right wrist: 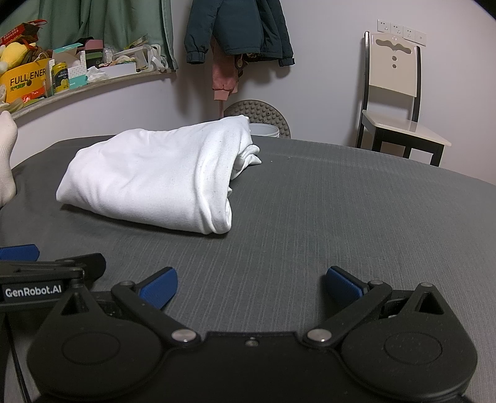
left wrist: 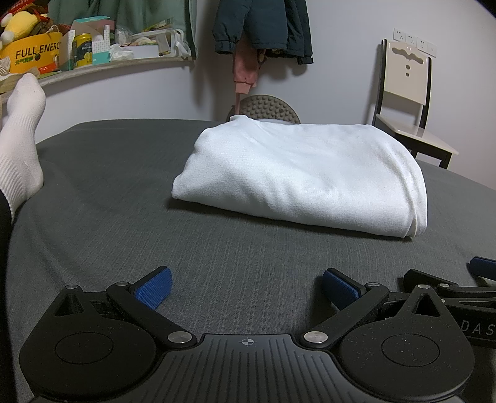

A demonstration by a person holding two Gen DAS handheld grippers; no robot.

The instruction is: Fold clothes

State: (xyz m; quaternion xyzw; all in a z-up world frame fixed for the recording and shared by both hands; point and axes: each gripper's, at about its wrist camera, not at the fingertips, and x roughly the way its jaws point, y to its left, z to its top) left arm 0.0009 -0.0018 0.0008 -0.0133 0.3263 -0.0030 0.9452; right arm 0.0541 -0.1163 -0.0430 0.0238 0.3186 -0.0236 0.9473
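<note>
1. Legible markings: the shelf [left wrist: 102,66] at far left carries a yellow box [left wrist: 29,52] printed "FULL ENER…", the rest cut off. Beside it stands a yellow can [left wrist: 82,49]; its print is too small for me to read.
2. Rig markings: in the right wrist view, the left gripper's body at the left edge reads "GenRobot.AI". In the left wrist view, the right gripper's body at the right edge shows "DAS", cut by the frame.
3. Task item: a white garment [left wrist: 297,173] lies folded into a thick, rounded rectangular bundle on the grey bed cover [left wrist: 124,217]. Its upper face is smooth with soft creases. In the right wrist view, the right end shows stacked layers and a loose bunched edge at the far corner.
4. Location: the garment sits toward the far middle of the cover, apart from both grippers.
5. Left gripper [left wrist: 246,286]: blue pads spread wide, nothing between them, low over the near cover.
6. Right gripper [right wrist: 251,283]: blue pads likewise spread wide and empty, just beside the left unit.
7. Surroundings: a white-socked foot [left wrist: 20,145] rests at near left; a chair [right wrist: 400,102] stands at far right; a dark jacket [right wrist: 238,28] hangs on the wall.
</note>
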